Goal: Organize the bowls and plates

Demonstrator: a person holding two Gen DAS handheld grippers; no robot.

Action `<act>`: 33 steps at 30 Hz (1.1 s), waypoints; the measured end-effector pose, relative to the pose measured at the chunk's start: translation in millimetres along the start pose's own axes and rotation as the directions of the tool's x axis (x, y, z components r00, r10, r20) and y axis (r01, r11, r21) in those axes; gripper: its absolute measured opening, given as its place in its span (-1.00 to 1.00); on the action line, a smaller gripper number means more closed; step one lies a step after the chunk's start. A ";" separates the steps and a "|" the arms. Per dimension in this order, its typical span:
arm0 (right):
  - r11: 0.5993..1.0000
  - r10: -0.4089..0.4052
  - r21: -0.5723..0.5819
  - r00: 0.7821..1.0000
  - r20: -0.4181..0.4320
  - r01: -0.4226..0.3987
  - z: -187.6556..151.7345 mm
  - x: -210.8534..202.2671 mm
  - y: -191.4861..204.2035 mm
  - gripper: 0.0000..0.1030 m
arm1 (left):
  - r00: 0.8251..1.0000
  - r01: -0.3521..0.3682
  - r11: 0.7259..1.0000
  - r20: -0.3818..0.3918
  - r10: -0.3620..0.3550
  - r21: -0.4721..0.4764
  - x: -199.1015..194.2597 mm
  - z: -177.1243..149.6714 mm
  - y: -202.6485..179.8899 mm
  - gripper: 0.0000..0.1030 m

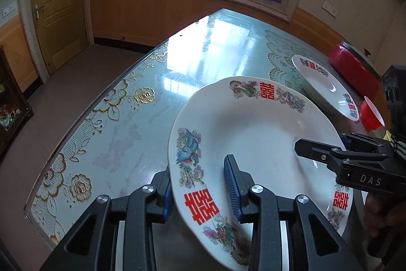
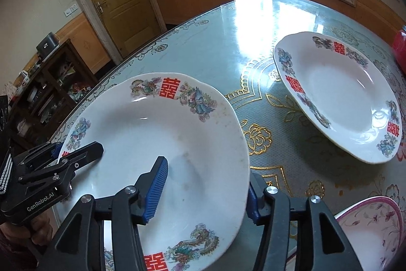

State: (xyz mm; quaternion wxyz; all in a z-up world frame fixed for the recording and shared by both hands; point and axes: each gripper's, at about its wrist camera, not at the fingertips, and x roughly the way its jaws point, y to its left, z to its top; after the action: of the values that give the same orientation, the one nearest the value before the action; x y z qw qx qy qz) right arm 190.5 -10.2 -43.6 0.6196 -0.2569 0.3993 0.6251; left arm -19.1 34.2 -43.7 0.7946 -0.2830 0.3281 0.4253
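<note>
- White glazed ceramic, printed with red double-happiness characters and dragon and phoenix motifs: this describes the held plate, which sits tilted above the near edge of the worktop, carried between both claws.
- The left claw straddles the plate's left rim, one blue pad on the upper face and one beneath; it pinches the rim. The pad contact underneath is largely hidden.
- The right claw straddles the opposite rim in the same manner, one ribbed pad on the plate's face and the other outside the edge; it appears to pinch that rim too.
- Judgement on the step in hand: the plate is being carried toward the second plate, which rests further back on the worktop, well apart. Stacking looks the likely aim.
- To do it well, both claws should move together at equal height, level the plate before lowering, and centre it over the second plate so the rims nest.
- Release should follow only once the plate is seated; glazed ceramic is slippery and brittle, and uneven release risks a slide or a chip.
- Count: two matching white plates; one pink-patterned bowl at the near right; one small red bowl beside the second plate; one large red lidded pot behind it.
</note>
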 end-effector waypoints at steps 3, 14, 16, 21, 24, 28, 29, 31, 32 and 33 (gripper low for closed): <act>1.000 0.012 0.015 1.000 0.000 -0.012 -2.1 -2.0 -2.3 0.00 | 1.000 -0.010 1.000 -0.004 0.010 -0.016 -3.7 -1.4 -0.2 -0.33; 0.995 0.093 0.037 0.996 0.004 -0.094 -7.6 -13.4 -5.8 -0.02 | 0.999 -0.043 0.998 0.013 0.043 -0.037 -20.2 -8.7 -3.3 -0.34; 0.991 0.121 0.051 0.993 0.002 -0.121 -9.1 -15.5 -7.7 -0.02 | 0.999 -0.042 0.998 0.018 0.043 -0.049 -24.0 -9.3 -2.6 -0.34; 0.985 0.159 0.067 0.987 0.021 -0.161 -12.1 -24.9 -12.8 -0.02 | 0.998 -0.035 0.998 0.042 0.038 -0.057 -36.5 -13.3 -3.8 -0.34; 0.980 0.179 0.081 0.983 0.039 -0.182 -15.1 -33.8 -19.5 -0.03 | 0.998 -0.028 0.998 0.046 0.030 -0.058 -41.7 -15.8 -5.8 -0.34; 0.975 0.192 0.099 0.980 0.062 -0.197 -18.6 -45.6 -24.6 -0.03 | 0.998 -0.020 0.999 0.055 0.023 -0.042 -48.1 -16.4 -12.6 -0.35; 0.974 0.193 0.104 0.979 0.069 -0.200 -20.0 -49.6 -26.5 -0.03 | 0.998 -0.017 0.999 0.057 0.019 -0.038 -49.8 -16.4 -14.8 -0.35; 0.974 0.191 0.110 0.978 0.088 -0.200 -21.5 -59.0 -28.2 -0.03 | 0.998 -0.008 0.999 0.060 0.010 -0.031 -52.4 -16.7 -20.5 -0.35; 0.974 0.188 0.111 0.977 0.097 -0.198 -22.7 -63.6 -29.8 -0.03 | 0.998 -0.002 1.000 0.060 0.004 -0.027 -53.4 -15.6 -23.3 -0.35; 0.974 0.182 0.114 0.978 0.106 -0.194 -24.3 -68.4 -31.3 -0.03 | 0.998 0.004 1.000 0.061 -0.003 -0.022 -55.0 -15.4 -25.4 -0.35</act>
State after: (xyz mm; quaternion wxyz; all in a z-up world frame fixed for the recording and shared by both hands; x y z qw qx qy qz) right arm 223.9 -71.8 -6.8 0.5904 -0.1490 0.4301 0.6665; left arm -24.8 -16.2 -7.1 0.8019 -0.2791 0.2986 0.4358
